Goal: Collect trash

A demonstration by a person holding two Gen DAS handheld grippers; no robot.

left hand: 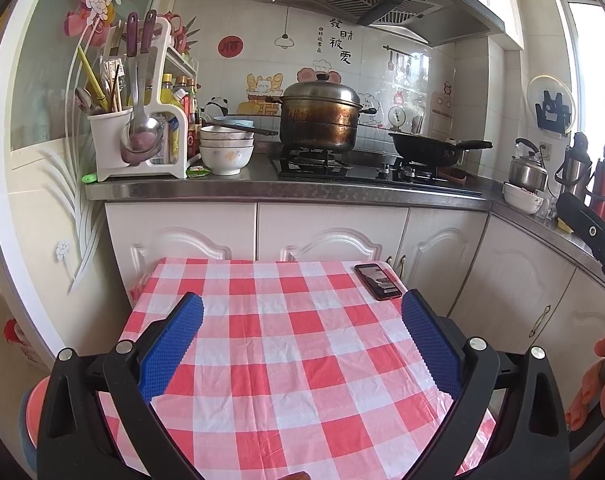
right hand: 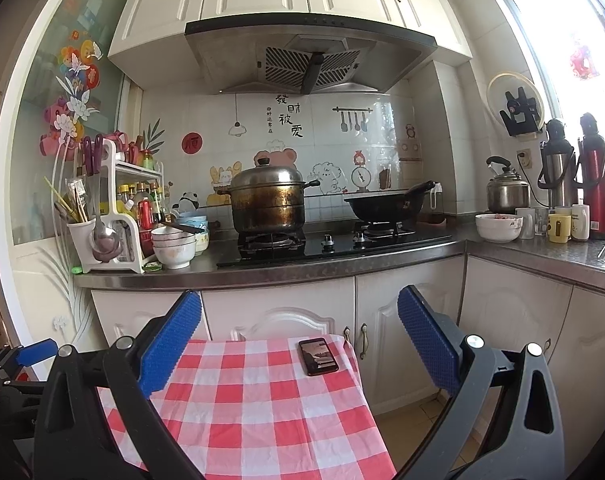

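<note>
Over the checked tablecloth (left hand: pixel 286 344) both the left gripper (left hand: pixel 302 344) and right gripper (right hand: pixel 298 344) gape empty; no trash shows, only a phone (left hand: pixel 377 281) ahead

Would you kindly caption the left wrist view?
Open left gripper above checkered tablecloth, phone at far corner.

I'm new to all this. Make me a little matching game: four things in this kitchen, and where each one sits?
Things:
1. phone
2. steamer pot
3. black wok
4. kettle

Places:
A. right burner
B. checked tablecloth
C. counter corner by the window
D. left burner

Pairs: 1-B, 2-D, 3-A, 4-C
</note>
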